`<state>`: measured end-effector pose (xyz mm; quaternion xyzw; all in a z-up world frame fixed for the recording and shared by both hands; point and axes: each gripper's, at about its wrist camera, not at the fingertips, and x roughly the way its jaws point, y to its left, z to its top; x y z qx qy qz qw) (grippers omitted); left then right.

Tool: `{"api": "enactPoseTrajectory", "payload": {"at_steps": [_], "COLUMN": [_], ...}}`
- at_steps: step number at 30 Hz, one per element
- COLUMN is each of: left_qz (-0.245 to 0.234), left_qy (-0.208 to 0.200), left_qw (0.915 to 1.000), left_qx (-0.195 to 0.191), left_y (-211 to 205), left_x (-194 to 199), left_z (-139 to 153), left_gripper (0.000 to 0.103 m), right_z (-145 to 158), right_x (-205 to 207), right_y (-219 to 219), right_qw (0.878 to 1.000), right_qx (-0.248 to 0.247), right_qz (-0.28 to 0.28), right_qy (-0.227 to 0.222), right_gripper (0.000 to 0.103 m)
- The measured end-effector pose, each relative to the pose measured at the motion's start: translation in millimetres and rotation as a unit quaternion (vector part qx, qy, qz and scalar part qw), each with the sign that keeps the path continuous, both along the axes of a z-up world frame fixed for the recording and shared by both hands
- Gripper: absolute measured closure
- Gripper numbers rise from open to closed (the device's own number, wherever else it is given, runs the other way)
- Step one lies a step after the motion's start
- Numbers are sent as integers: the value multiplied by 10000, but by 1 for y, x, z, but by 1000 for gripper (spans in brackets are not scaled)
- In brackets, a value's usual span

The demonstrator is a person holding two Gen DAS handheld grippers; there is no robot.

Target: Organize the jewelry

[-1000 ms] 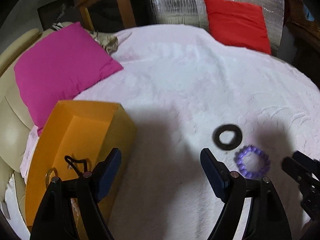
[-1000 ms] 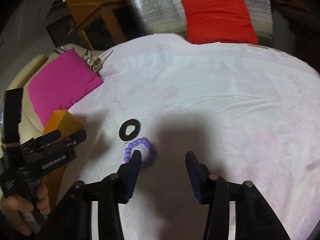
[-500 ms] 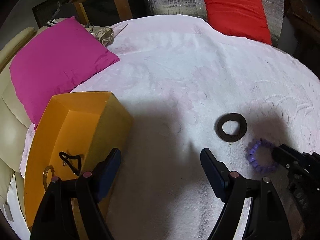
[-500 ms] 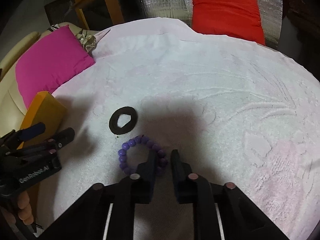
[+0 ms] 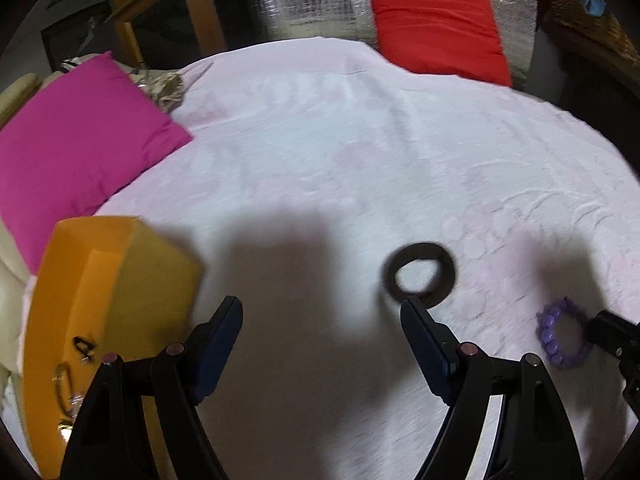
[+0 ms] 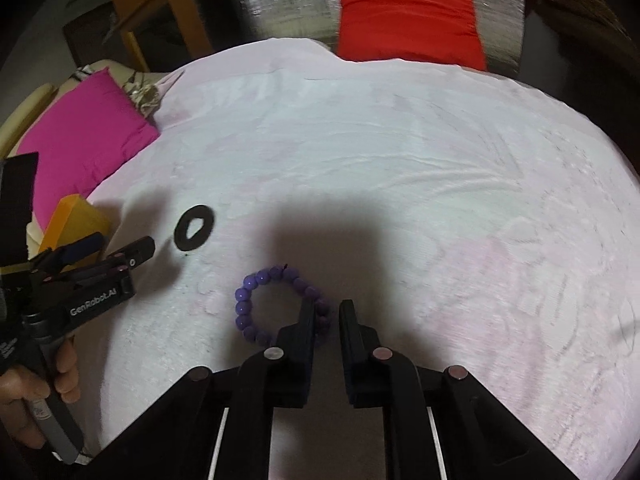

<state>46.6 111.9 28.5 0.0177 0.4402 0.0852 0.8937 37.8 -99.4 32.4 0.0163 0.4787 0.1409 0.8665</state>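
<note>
We see the right gripper [image 6: 326, 312] with jaws clenched on the purple bead bracelet [image 6: 256, 300], mid-bed on the pale pink bedspread [image 6: 400, 168]. The left gripper [image 5: 322, 320] hangs released above the spread, its right jaw tip just beside the dark ring [image 5: 420, 268]; the orange box [image 5: 100, 300] sits at the bed's left edge.

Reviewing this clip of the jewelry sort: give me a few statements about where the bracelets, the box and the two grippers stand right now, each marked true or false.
1. The right gripper has its fingers closed on the purple bead bracelet. True.
2. The left gripper holds the dark ring bracelet. False: its fingers stand wide apart with nothing between them, and the ring lies on the white cloth.
3. The orange box already has some items inside. True.
4. The purple bead bracelet lies in the orange box. False: it is on the cloth, at the right gripper's fingers.
5. The pink cushion and the red cushion touch each other. False: they lie far apart.
</note>
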Motion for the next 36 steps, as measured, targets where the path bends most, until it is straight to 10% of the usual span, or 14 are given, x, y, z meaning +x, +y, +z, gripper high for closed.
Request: {"api": "enactPoseTrajectory", "payload": {"at_steps": [19, 26, 36], "left_qz": [-394, -845, -1698], "left_qy": [20, 138, 254], "left_qw": [9966, 9928, 9790], "left_qx": [-730, -838, -1101], "left_y": [-21, -28, -45], "left_x": [33, 26, -19], "left_z": [-21, -14, 7], "left_gripper": [22, 75, 86], "right_z": [-7, -8, -11], "right_x": [-7, -6, -7], "right_y": [-24, -28, -39], "right_qw": [9978, 9966, 9933], "right_qx": [510, 675, 963], "right_qz": [-33, -38, -26], "right_qy": [414, 480, 633], "right_gripper": [83, 83, 83]}}
